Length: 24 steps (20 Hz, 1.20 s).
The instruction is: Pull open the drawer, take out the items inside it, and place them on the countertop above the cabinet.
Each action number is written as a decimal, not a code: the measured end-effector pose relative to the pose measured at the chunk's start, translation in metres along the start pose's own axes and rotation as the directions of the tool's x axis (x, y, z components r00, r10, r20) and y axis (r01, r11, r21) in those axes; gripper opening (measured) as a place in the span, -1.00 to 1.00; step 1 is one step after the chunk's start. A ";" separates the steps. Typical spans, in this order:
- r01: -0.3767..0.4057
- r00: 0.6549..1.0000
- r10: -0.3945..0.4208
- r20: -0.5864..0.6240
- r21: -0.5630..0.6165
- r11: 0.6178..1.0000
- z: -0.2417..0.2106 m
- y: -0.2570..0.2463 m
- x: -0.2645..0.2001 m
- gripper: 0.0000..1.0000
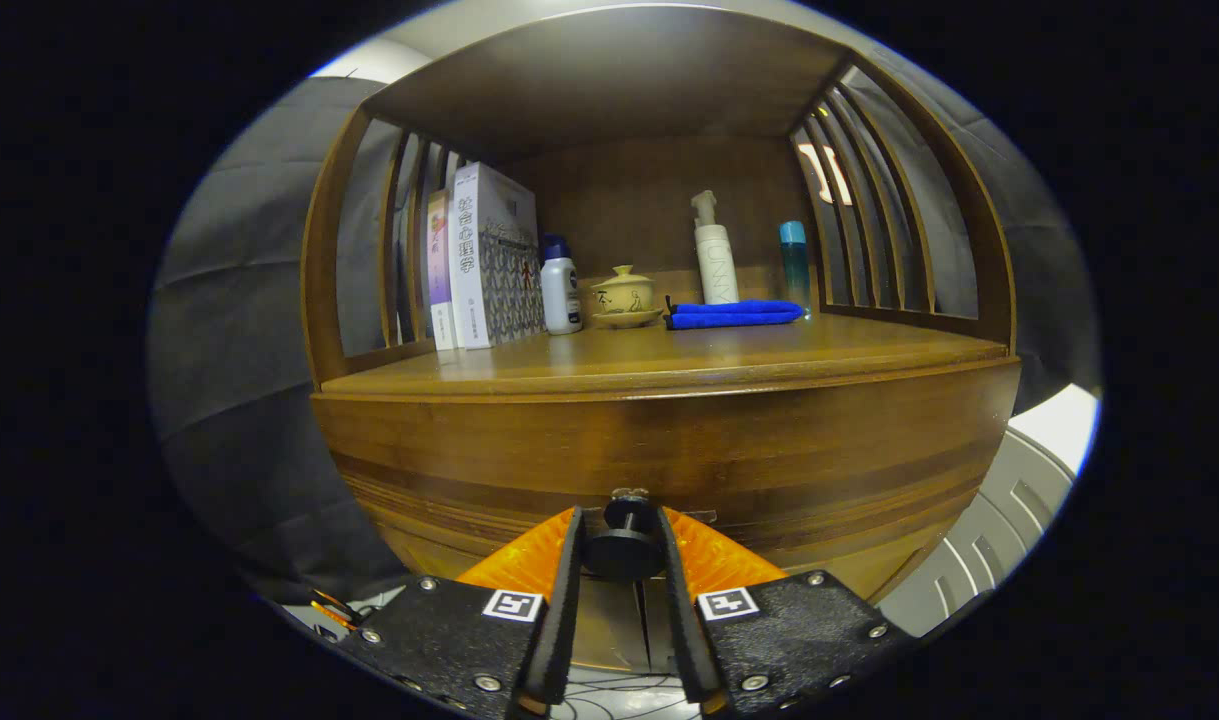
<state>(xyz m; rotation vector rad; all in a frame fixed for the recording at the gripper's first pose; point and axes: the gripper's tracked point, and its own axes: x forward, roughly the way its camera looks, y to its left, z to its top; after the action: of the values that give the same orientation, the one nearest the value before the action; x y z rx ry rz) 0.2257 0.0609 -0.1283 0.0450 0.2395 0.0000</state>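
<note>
A wooden cabinet fills the gripper view, with a drawer front point(669, 460) below its countertop point(669, 360). A round black knob point(624, 540) sticks out of the drawer front. My gripper point(619, 545) is shut on that knob, one finger pressing on each side. The drawer looks closed, its front level with the cabinet face. What lies inside the drawer is hidden.
On the countertop stand books point(484, 260) at the left, a small white bottle point(560, 288), a lidded ceramic cup on a saucer point(624, 296), a folded blue cloth point(734, 314), a tall pump bottle point(715, 255) and a blue bottle point(794, 262). Slatted wooden sides and a roof enclose the shelf.
</note>
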 end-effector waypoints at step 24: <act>-0.048 0.999 0.048 -0.018 -0.011 0.999 -0.028 0.014 -0.105 -0.31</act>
<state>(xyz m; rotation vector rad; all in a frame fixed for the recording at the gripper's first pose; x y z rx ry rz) 0.1174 0.0758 -0.1302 0.0391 0.2563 0.0498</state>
